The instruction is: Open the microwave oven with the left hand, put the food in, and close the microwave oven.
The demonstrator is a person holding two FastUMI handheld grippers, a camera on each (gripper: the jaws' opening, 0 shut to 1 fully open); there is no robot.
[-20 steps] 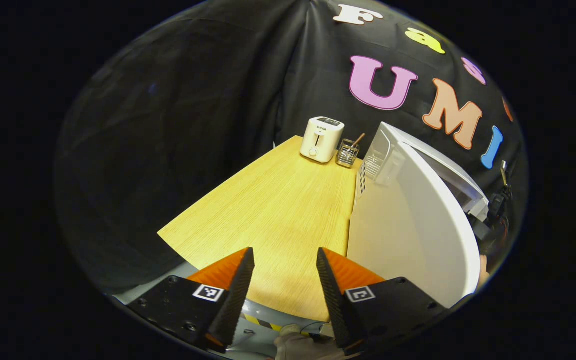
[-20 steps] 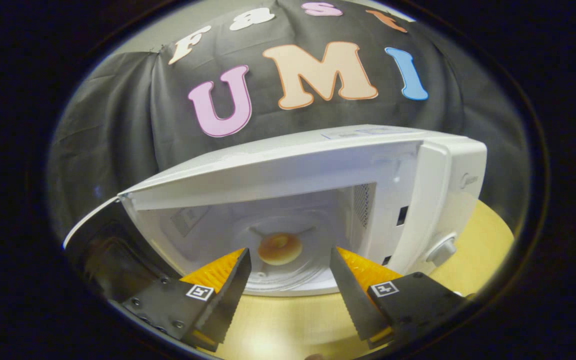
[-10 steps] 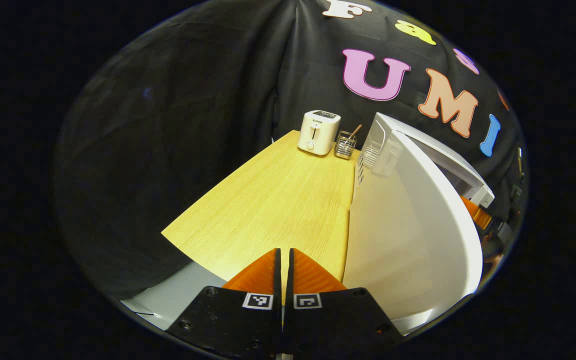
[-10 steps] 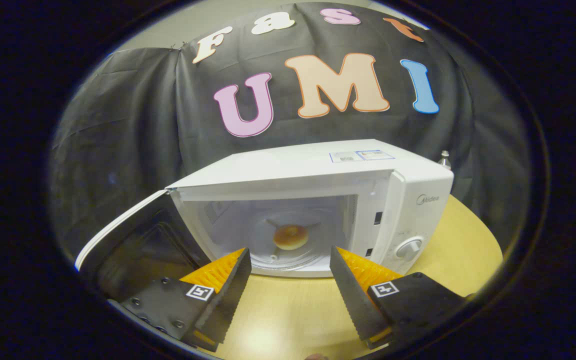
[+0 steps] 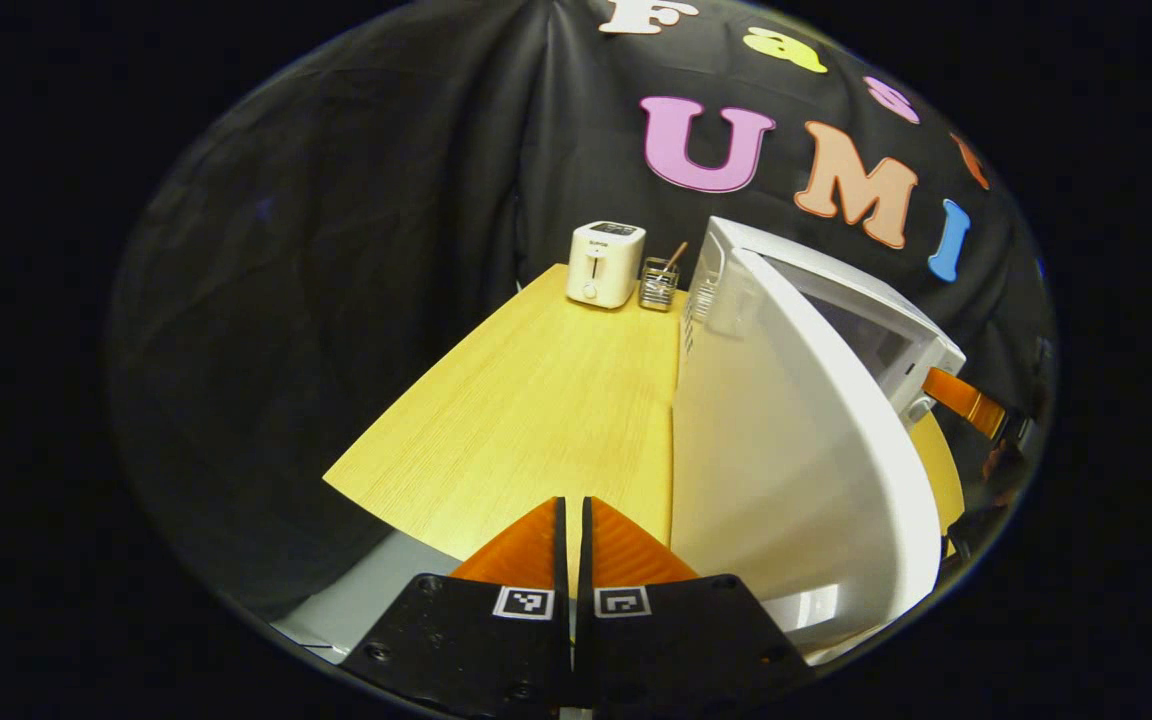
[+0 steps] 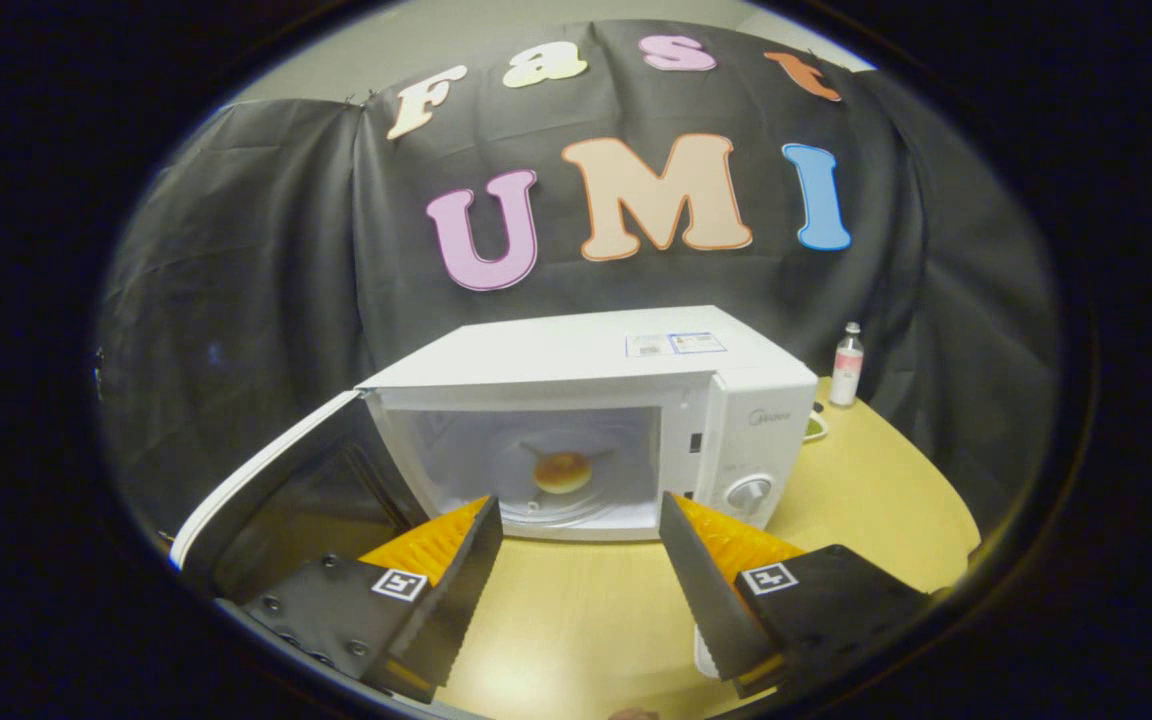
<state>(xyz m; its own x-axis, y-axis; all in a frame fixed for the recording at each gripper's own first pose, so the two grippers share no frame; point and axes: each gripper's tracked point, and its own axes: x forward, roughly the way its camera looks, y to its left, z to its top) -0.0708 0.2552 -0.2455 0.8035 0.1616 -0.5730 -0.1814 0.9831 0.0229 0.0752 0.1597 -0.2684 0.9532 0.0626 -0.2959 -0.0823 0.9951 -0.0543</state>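
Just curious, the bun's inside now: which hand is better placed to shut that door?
Probably left. The left gripper, jaws shut, sits beside the open door's outer face; the right gripper faces the bun.

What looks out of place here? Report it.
Nothing is spilled, damaged or askew. The white microwave oven's door stands open with the round brown bun sitting on the turntable inside; that fits the task, closing not yet done.

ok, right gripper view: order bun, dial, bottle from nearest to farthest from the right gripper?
1. Bun, on the turntable inside the open microwave, straight ahead of the right gripper.
2. Dial, on the front panel, ahead to the right; close to the bun, hard to split.
3. Bottle, far right by the wall.
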